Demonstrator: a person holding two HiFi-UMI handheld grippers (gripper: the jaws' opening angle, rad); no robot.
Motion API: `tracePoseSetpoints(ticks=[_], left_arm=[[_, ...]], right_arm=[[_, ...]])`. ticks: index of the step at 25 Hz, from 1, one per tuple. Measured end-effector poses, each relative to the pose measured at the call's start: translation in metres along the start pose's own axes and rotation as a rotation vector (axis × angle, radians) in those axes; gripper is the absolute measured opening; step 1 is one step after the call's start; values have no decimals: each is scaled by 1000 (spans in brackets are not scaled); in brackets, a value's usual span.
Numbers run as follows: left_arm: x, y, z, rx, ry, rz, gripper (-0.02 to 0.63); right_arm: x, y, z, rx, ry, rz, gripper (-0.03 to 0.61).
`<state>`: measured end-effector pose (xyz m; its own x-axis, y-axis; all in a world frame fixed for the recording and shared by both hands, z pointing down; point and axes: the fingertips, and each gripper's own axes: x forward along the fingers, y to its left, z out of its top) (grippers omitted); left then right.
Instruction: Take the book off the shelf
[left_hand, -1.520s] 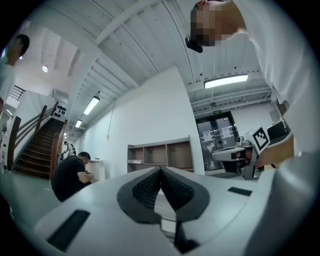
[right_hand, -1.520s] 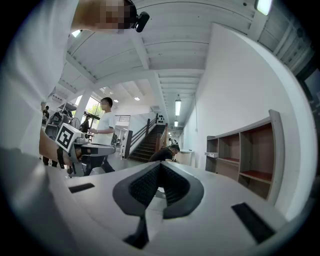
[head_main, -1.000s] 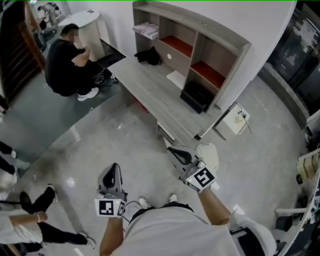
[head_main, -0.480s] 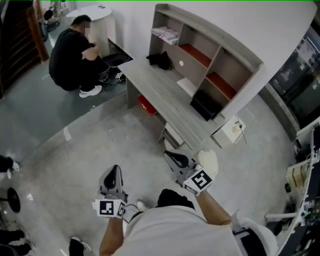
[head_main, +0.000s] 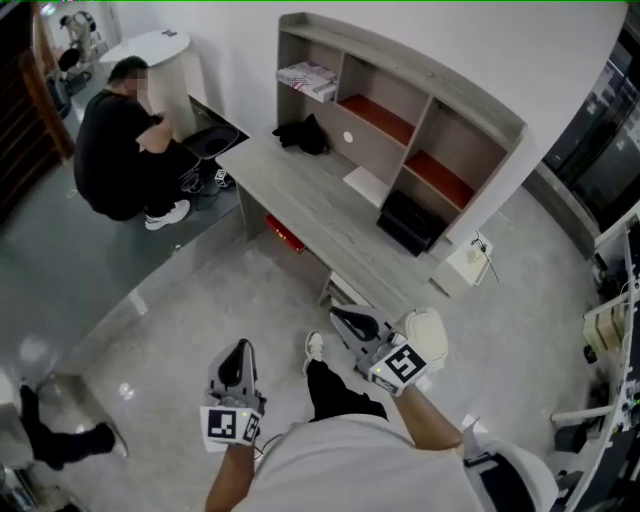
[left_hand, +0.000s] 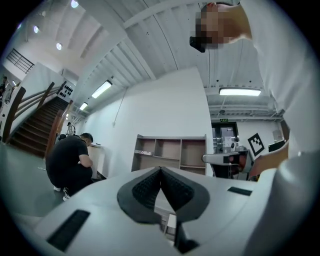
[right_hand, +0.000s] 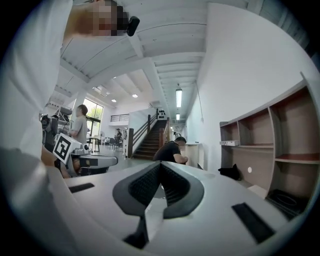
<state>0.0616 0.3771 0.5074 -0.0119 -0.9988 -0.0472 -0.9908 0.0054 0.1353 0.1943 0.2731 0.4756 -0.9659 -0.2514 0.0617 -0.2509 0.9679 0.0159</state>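
At the far left a person in black clothing (head_main: 115, 150) is seen crouched beside a round white table (head_main: 160, 45), well apart from the work. The left gripper (head_main: 238, 350) is held near, over the grey floor, with its jaws brought fully together and nothing caught between them. The pale, flat-lying book (head_main: 307, 77) is found in the upper left compartment of the grey wooden shelf unit (head_main: 480, 95), which stands along the far edge of the long grey wooden desk (head_main: 290, 180), well apart from both grippers. The book is judged to be thin, light and soft-covered, so some sag is to be expected; whether it is one volume or a small stack cannot be told. A hold on its near edge, which appears to jut past the shelf lip, is advised once the jaws are opened. The right gripper (head_main: 338, 315), near the desk's near end, is likewise closed and empty. Further right, the two red-floored compartments (head_main: 372, 104) appear to be empty, and a black bag-like object (head_main: 410, 222) is kept in the lower right compartment.
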Motion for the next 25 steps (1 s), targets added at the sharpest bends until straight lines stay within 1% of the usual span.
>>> tracePoseSetpoints(ticks=[2, 5, 7, 10, 13, 15, 18, 20, 23, 25], left_arm=[[33, 12, -4, 14, 12, 3, 17], [90, 34, -5, 13, 32, -5, 17], [139, 43, 4, 33, 34, -46, 17], [212, 49, 25, 94, 18, -101, 17], [269, 56, 43, 97, -18, -109, 17], [289, 67, 40, 86, 0, -114, 17], [311, 102, 19, 26, 59, -87, 17], [330, 127, 11, -6, 75, -83, 17], [370, 158, 6, -18, 58, -147, 17], [402, 173, 6, -43, 39, -205, 17]], right_arm=[[27, -32, -7, 8, -10, 13, 21], [76, -89, -7, 25, -26, 28, 21], [110, -130, 3, 23, -54, 42, 21], [151, -186, 14, 39, -81, 65, 21], [190, -240, 10, 68, -52, 99, 21], [216, -267, 6, 99, -47, 105, 21], [243, -296, -3, 150, -41, 70, 21], [258, -313, -12, 179, -24, 30, 21], [280, -337, -15, 203, -14, -45, 20], [291, -354, -18, 247, -2, -106, 21]])
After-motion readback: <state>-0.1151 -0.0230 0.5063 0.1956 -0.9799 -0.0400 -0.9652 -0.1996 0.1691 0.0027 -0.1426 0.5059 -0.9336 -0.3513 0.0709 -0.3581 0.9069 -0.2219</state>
